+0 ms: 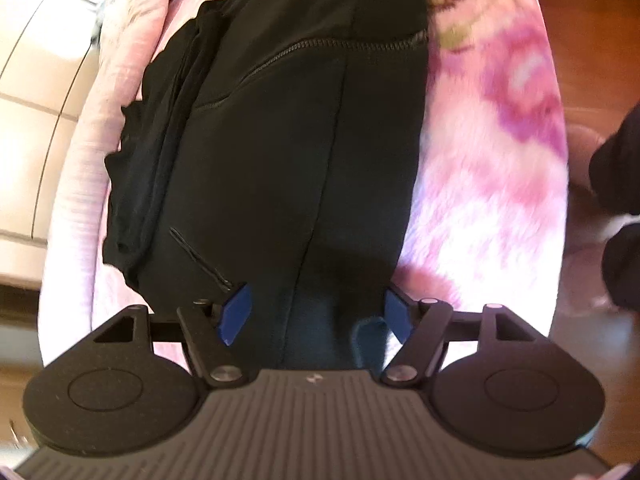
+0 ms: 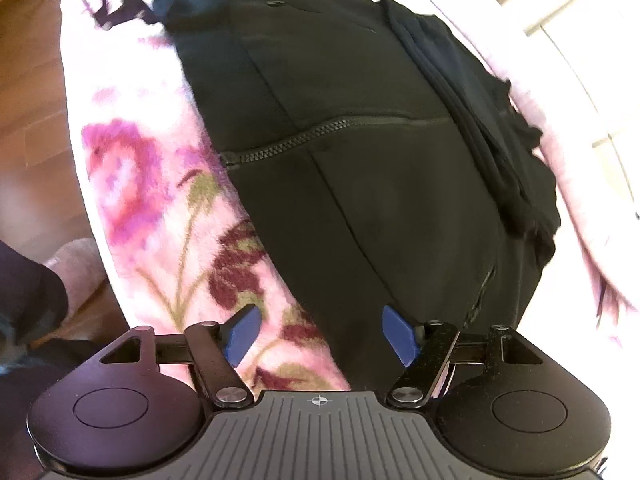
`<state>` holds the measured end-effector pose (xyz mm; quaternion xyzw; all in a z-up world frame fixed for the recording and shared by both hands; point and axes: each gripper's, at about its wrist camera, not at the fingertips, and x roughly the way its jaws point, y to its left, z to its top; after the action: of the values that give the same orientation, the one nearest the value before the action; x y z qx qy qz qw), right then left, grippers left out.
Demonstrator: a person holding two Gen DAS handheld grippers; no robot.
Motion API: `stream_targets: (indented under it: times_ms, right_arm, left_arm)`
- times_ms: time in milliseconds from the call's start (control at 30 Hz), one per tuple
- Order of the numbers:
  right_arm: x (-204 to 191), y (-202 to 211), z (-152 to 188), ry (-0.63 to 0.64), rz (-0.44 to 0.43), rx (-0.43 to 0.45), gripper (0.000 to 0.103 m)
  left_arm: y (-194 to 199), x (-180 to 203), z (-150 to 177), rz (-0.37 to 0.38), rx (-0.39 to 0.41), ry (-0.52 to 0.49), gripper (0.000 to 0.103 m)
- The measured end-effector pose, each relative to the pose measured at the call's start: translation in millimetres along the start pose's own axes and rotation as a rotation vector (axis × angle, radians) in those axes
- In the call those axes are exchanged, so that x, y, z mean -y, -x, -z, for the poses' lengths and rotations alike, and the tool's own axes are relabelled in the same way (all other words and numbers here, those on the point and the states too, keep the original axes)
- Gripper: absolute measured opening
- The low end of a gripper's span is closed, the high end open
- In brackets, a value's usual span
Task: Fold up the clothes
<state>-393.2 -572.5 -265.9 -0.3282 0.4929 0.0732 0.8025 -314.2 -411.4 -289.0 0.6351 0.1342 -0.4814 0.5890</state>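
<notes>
Left wrist view looks down on the black garment [image 1: 288,128], lying lengthwise on a pink floral blanket [image 1: 492,152] with a zipper [image 1: 304,46] running across it and a bunched, crumpled fold [image 1: 148,152] piled along its left side. The left claw [image 1: 316,314] is spread wide, its blue pads [image 1: 236,312] straddling the near end of the cloth and pinching nothing. In the right wrist view the right claw [image 2: 320,334] is likewise spread and empty, poised over the garment's near edge where black cloth meets blanket. The main risk, as I judge it, is that a claw closing here bites the plush blanket along with the garment, or takes only the top layer, so the fold drags askew. The bunched side could also slip apart and undo the neat shape if the near end is lifted unevenly by the two claws. Blur in both views makes the exact layer edges hard to tell. Room is modest: the garment fills most of the blanket's width, with a strip of blanket free on its zipper-pull side; beyond it lie wooden floor [image 2: 28,80] and, on the bunched side, a pale cushioned surface [image 1: 36,60].
</notes>
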Motion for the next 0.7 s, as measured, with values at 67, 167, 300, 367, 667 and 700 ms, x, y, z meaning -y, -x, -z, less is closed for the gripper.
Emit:
stream_targets:
  times_ms: [67, 167, 300, 367, 667, 700]
  right_arm:
    - [1, -4, 6, 0.042, 0.007, 0.032, 0.073]
    - [7, -7, 22, 0.110, 0.047, 0.058, 0.074]
    - [17, -14, 47, 0.215, 0.170, 0.041, 0.074]
    - [22, -19, 59, 0.287, 0.204, 0.044, 0.074]
    - [34, -23, 51, 0.328, 0.180, 0.096, 0.038]
    - [33, -22, 51, 0.333, 0.181, 0.097, 0.038]
  left_arm:
    - [-11, -2, 3, -0.012, 0.010, -0.027, 0.068]
    - [-25, 0, 9, -0.027, 0.007, -0.034, 0.065]
    - [-10, 8, 10, -0.051, 0.005, -0.051, 0.064]
    - [-6, 12, 10, -0.062, 0.003, -0.072, 0.061]
    - [-1, -7, 13, -0.054, -0.067, 0.050, 0.020]
    - [-2, -10, 12, -0.046, -0.067, 0.063, 0.019]
